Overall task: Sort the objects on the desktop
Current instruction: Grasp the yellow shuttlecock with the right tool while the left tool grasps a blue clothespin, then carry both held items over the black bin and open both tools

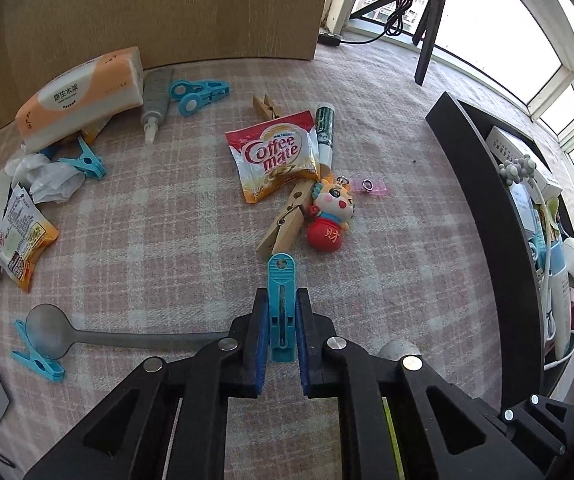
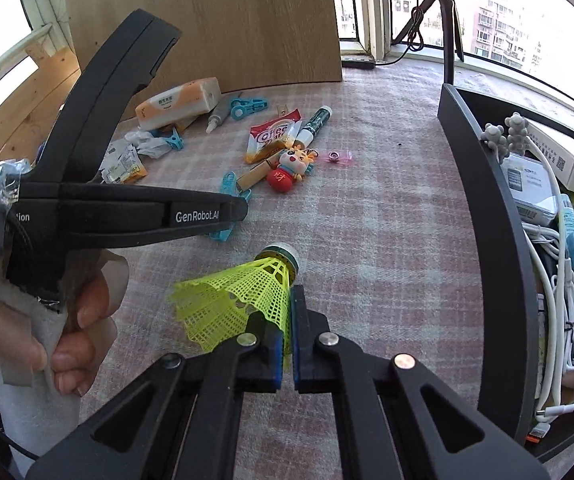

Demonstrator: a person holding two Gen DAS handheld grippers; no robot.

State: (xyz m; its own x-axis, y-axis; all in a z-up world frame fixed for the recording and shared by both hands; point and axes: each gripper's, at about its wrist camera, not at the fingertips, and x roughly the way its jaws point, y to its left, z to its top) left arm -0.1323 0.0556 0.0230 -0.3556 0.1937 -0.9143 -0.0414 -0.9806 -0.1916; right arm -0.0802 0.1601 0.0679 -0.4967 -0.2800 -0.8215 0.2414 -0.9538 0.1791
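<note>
My left gripper is shut on a blue plastic clothespin that sticks out forward above the checked cloth. My right gripper is shut on the skirt of a yellow shuttlecock, its cork pointing up and away. The left gripper's body crosses the left of the right wrist view. A black storage box stands to the right, holding cables, bottles and cartons. It also shows in the left wrist view.
On the cloth lie a Coffee-mate sachet, a wooden clothespin, a dragon keychain, a grey spoon, a tissue pack, more blue clips and a glue tube. A wooden board stands behind.
</note>
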